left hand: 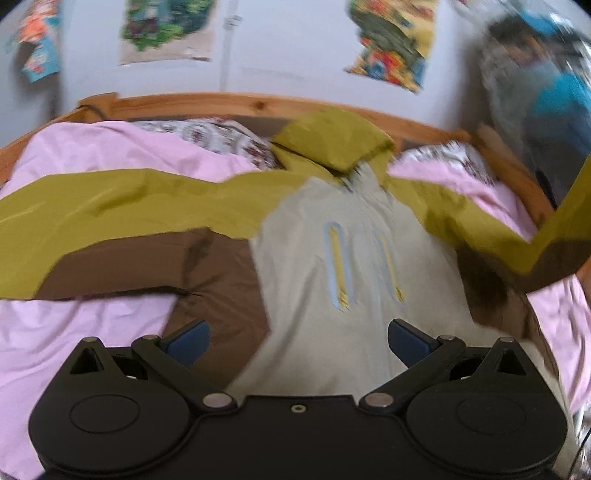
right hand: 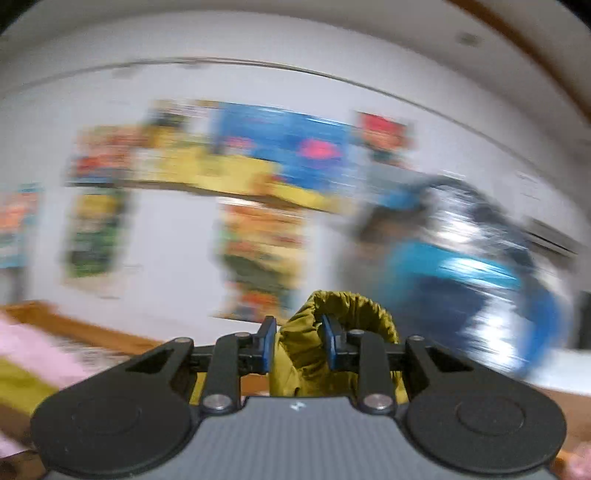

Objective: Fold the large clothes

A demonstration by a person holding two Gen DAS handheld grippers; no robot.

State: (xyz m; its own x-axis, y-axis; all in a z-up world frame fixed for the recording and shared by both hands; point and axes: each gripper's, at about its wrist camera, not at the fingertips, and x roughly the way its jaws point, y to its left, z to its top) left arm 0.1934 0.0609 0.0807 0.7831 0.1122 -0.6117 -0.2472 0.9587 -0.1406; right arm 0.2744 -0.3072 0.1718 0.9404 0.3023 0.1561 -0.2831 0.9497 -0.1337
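Ahead of me, a pale wall (left hand: 280, 48) hung with bright posters (left hand: 166, 29) (blurred), a pine bed frame (left hand: 240, 103), pink bedding (left hand: 74, 147) and patterned pillows (left hand: 214, 136).

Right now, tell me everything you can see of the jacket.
The jacket lies spread on the pink cover, hood towards the wooden headboard. Thin shell fabric: olive hood and sleeves, beige front with two yellow zips edged light blue, brown lower panels. One sleeve is lifted off at the right; the right gripper is shut on its gathered elastic cuff. The left gripper is open above the hem.
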